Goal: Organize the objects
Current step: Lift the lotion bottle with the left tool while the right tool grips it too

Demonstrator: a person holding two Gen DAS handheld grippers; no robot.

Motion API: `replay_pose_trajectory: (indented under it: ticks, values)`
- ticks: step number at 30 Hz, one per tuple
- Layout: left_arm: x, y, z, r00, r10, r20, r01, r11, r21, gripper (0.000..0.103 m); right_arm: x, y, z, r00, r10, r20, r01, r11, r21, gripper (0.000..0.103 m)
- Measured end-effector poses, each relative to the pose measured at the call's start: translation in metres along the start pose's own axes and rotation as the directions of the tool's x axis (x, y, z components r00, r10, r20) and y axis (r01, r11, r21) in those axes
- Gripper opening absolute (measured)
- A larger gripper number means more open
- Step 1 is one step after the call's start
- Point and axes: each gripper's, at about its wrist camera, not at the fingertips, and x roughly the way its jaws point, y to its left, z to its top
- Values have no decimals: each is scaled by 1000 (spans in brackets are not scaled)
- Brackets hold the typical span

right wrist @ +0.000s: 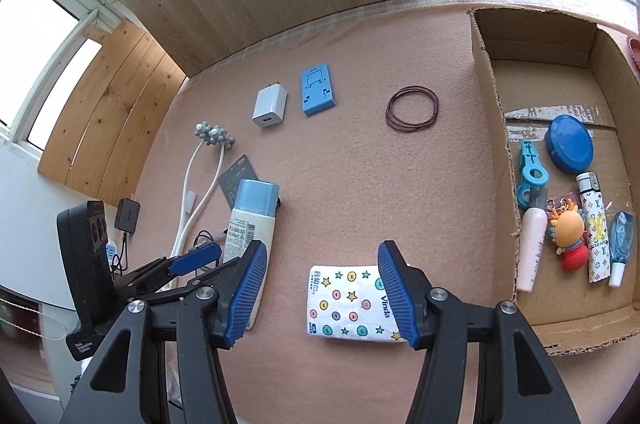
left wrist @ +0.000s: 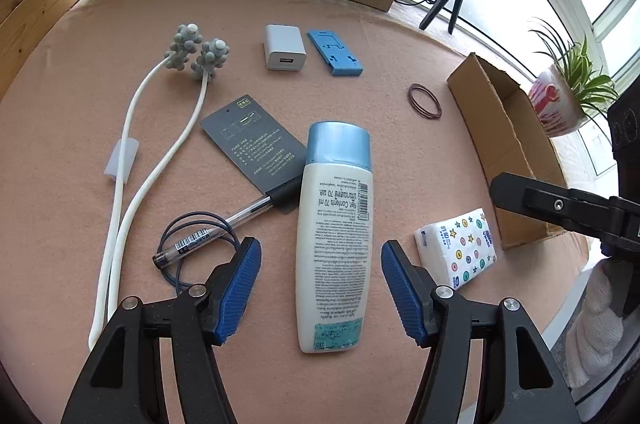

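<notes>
A smooth white plastic lotion bottle (left wrist: pixel 334 240) with a glossy light-blue cap lies flat on the fuzzy pink felt worktop (left wrist: pixel 400 164), its long axis running away from the camera, cap at the far end. The left gripper (left wrist: pixel 321 294) straddles it, ribbed blue pads clear of its sides. The right gripper (right wrist: pixel 322 294) stands released over a soft, star-printed tissue pack (right wrist: pixel 348 300), beside the corrugated cardboard box (right wrist: pixel 492 112).
</notes>
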Motion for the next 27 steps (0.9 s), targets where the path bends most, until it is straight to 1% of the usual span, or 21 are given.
replay_pose_trajectory:
  ticks: [2,5,7,10,11,12,15,16,21,23,27]
  values:
    - [-2,0,0,1000,-12,-5,12,1000,14,65,8,7,2,999,28,-20,-28,1000,-10,54]
    - [0,-2,-1,999,-28,-20,29,999,25,59,27,17,4,996,53,-66,-53,998,-12,54]
    - [3,-2,-2,999,-40,-28,41,999,24,59,38,23,4,992,77,-99,-79,997,-15,54]
    - [9,-2,-3,998,-53,-37,53,999,7,58,52,32,4,987,90,-133,-94,995,-24,54]
    - [10,-1,-4,998,-58,-39,58,998,3,56,57,34,3,984,96,-147,-100,995,-25,52]
    - [11,0,-5,997,-65,-41,65,998,-3,53,62,35,4,982,97,-164,-102,995,-22,48]
    - [14,2,-6,996,-80,-45,79,997,-20,50,76,37,2,973,101,-205,-105,994,-8,41]
    - [14,2,-6,996,-81,-45,80,997,-24,49,80,38,2,971,101,-216,-105,994,-8,40]
    - [17,5,-5,995,-88,-44,87,995,-43,41,92,43,-2,964,93,-249,-98,995,-7,40]
    - [19,5,-5,995,-85,-42,83,995,-48,41,96,44,-3,960,100,-262,-105,994,-5,40]
    - [17,4,-5,995,-88,-38,85,995,-56,41,95,48,-3,962,91,-256,-98,995,-15,39]
